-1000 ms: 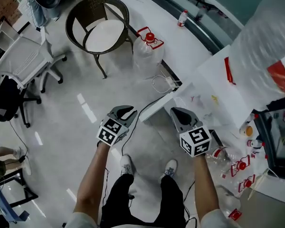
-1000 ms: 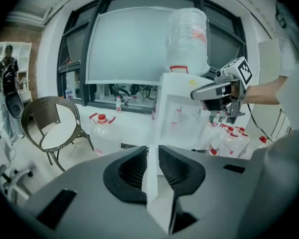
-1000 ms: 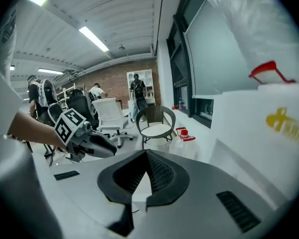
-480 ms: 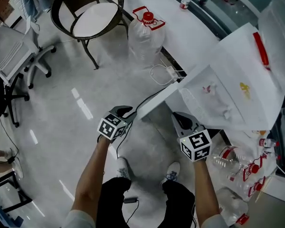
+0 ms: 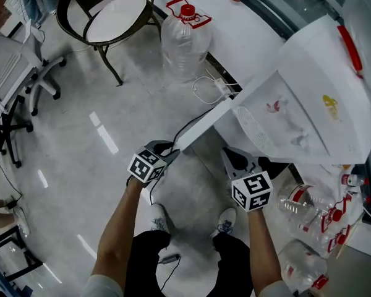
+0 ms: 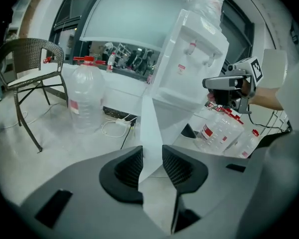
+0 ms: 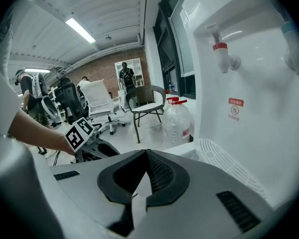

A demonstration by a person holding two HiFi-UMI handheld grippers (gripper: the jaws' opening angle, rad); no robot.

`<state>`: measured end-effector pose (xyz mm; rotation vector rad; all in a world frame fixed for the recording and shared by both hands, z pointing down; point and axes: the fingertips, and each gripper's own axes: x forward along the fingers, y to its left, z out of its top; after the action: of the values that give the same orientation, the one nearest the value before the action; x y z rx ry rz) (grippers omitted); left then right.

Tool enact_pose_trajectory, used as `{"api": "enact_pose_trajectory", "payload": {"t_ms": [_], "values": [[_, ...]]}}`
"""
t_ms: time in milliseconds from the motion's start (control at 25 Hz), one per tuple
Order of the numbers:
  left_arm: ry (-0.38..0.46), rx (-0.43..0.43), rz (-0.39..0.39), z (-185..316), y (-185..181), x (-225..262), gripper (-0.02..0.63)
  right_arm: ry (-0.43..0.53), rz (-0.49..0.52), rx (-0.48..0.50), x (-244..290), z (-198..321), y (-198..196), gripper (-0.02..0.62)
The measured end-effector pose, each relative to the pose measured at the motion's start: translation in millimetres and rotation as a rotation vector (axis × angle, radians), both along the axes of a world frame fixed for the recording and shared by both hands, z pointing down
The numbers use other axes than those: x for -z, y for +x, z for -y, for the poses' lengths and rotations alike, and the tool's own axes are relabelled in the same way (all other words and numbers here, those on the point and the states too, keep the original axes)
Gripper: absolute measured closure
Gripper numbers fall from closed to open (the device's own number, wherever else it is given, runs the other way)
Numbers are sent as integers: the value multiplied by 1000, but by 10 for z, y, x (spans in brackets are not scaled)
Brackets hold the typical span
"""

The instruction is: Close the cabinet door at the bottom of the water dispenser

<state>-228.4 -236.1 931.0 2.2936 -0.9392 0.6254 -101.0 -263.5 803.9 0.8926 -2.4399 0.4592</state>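
hidden: we cannot see the hinge of the cabinet door [image 5: 204,125], tucked beneath the water dispenser [image 5: 309,91] | left tongs [image 6: 152,159] pinch the door's free edge; the door runs from them toward 1 o'clock | right tongs [image 7: 146,156] pressed together, empty, at 3 o'clock of the left

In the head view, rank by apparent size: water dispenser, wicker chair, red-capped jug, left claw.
1. Water dispenser, largest, though cropped.
2. Wicker chair, also cropped.
3. Red-capped jug.
4. Left claw, smallest despite being nearest.
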Motion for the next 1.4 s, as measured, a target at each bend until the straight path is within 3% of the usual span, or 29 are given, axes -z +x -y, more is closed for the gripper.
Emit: {"api": "enact_pose_trajectory", "payload": {"t_ms": [160, 400, 880, 1160, 1400], "values": [[25, -23, 39, -83, 118, -32, 469, -7, -2, -16, -45, -125, 111, 569], [24, -50, 9, -270, 471, -30, 462, -9, 1, -77, -106, -322, 484, 569], [-28, -199, 27, -549, 1548, -50, 431, 7, 10, -266, -2, -630, 1608, 569], [-8, -272, 73, -589, 2275, -84, 439, -2, -5, -382, -98, -810, 2366, 569], [-1, -261, 115, -470, 2817, -152, 443, -16, 7, -479, -171, -1002, 2846, 569]]}}
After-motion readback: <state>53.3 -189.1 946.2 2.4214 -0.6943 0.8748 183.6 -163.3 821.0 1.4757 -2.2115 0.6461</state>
